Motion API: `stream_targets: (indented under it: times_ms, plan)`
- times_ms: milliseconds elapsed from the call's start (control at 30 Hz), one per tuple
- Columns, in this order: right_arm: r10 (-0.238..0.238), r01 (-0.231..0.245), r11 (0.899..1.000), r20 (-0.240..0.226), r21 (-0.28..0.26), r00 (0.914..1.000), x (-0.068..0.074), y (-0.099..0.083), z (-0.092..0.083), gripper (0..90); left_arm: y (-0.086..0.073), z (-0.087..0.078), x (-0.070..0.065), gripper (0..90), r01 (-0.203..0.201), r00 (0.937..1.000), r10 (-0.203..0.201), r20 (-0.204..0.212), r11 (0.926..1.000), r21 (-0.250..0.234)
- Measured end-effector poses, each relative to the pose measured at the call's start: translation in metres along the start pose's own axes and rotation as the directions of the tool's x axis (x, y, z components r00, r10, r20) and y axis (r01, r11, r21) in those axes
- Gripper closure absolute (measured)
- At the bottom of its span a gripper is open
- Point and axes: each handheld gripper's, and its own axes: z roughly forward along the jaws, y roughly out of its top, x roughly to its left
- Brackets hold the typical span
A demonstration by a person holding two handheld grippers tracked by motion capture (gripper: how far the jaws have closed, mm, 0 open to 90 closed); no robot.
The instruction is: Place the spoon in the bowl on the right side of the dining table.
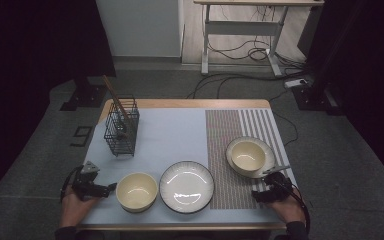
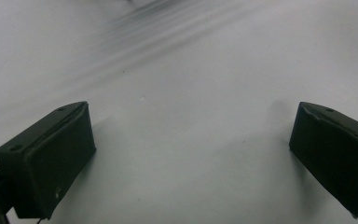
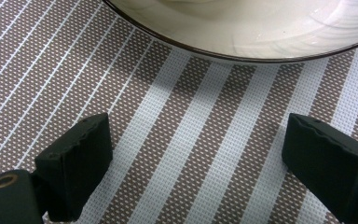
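Both grippers gape wide and hold nothing: the left gripper beside the near bowl, the right gripper near the plate's rim, at the worktop's front edge.

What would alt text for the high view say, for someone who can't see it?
A person's hands rest a left gripper and a right gripper, jaws open, at the near edge of a table. Between them sit a cream bowl and an empty plate; another bowl on a plate stands right, a wire basket behind.
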Motion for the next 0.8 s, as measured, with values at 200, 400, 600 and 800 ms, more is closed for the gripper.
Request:
stream_targets:
  times_ms: [200,400,600,800]
  plan:
    - [0.016,-0.016,1.0,0.009,0.013,0.9998,0.002,0.001,-0.001,10.4,0.0,0.0,0.0,0.0,0.0,1.0,0.0,0.0,1.0,0.0]
    - [0.023,-0.022,0.999,-0.031,0.024,0.9993,0.004,0.002,-0.005,13.0,0.0,0.0,0.0,0.0,0.0,1.0,0.0,0.0,1.0,0.0]
    - [0.033,-0.034,0.999,-0.062,-0.01,0.9975,0.006,0.002,-0.015,13.1,0.0,0.0,0.0,0.0,0.001,1.0,-0.001,0.001,1.0,0.0]
    - [0.021,-0.027,0.997,-0.095,-0.067,0.9952,0.008,0.001,-0.027,16.1,0.0,0.0,0.0,0.0,0.001,1.0,-0.001,0.0,1.0,0.0]
